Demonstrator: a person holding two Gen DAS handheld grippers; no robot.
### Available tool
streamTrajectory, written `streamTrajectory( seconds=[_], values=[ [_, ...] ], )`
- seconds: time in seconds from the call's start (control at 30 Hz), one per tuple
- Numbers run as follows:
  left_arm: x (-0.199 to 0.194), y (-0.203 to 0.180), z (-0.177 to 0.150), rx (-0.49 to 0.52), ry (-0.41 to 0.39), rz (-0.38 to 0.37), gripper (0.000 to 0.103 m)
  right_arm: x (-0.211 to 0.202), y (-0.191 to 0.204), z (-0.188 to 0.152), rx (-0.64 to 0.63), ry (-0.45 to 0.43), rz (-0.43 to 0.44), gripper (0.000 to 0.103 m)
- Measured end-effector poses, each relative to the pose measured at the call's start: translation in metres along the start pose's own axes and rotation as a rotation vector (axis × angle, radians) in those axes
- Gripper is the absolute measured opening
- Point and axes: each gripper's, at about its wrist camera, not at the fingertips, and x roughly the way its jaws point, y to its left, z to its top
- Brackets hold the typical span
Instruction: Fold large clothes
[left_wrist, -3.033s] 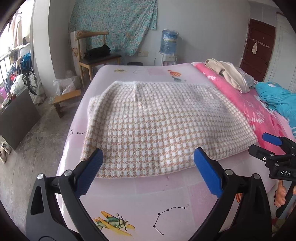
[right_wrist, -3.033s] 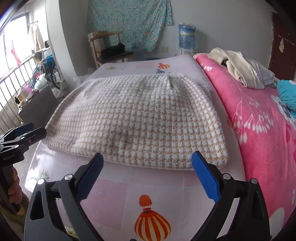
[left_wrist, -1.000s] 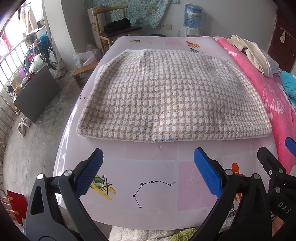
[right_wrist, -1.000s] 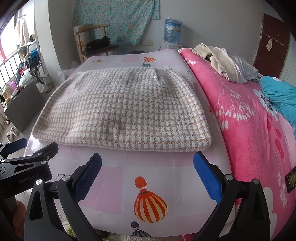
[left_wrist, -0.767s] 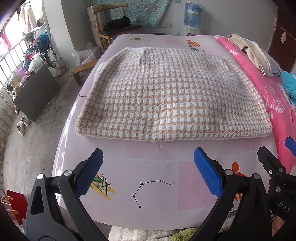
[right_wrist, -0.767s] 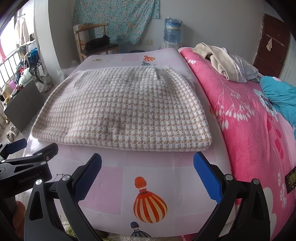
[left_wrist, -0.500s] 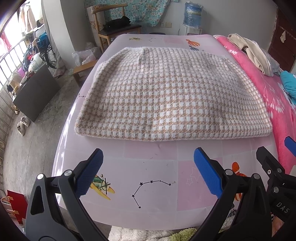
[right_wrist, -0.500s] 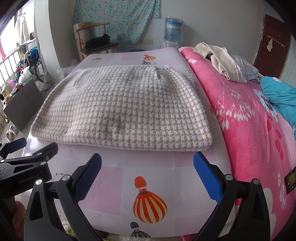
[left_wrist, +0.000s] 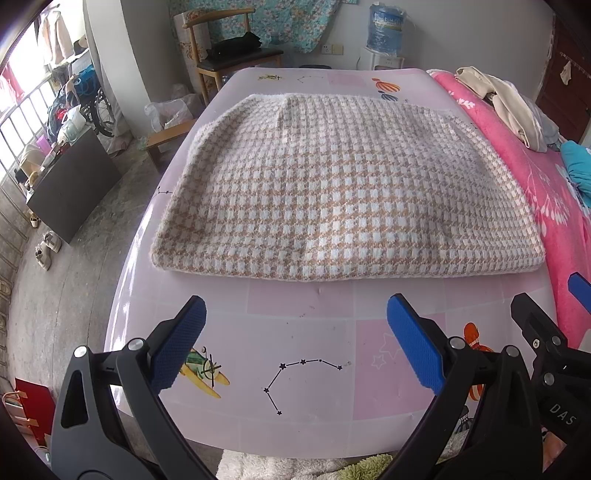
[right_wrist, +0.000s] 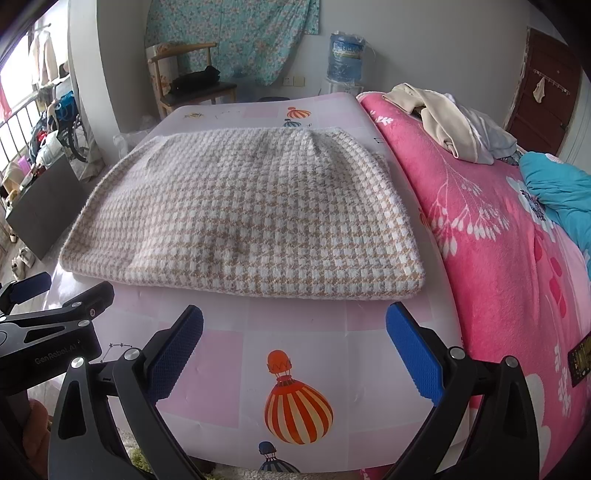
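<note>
Both grippers backed off since earlier | left gripper (left_wrist: 295, 343), right gripper (right_wrist: 295, 347) spread, empty | houndstooth garment (left_wrist: 343, 188) lies folded; likely finished.

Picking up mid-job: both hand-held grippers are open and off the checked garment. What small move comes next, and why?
Probably bring the left hand-held gripper forward to the checked garment at its near-left corner; the right hand-held gripper likewise hangs open short of the near edge, so nothing is gripped for another fold.

The right claw (right_wrist: 294, 343) is wide open above the pink bed (right_wrist: 229, 354), near the folded checked sweater (right_wrist: 251, 218).
</note>
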Motion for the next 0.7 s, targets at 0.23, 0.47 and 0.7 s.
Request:
streamTrajectory(
  seconds=[0.23,0.47,0.7],
  values=[
    [0.0,0.0001,0.0002,0.0,0.001,0.0,0.095,0.0002,0.0001,0.0001,0.0,0.0,0.0,0.097],
    [0.0007,-0.0005,0.0,-0.001,0.004,-0.001,0.095,0.0006,-0.0003,-0.0005,-0.001,0.001,-0.003,0.097],
    [0.0005,-0.0003,0.0,0.0,0.004,-0.001,0.095,0.0019,-0.0012,-0.0007,0.002,0.007,-0.005,0.097]
  ],
)
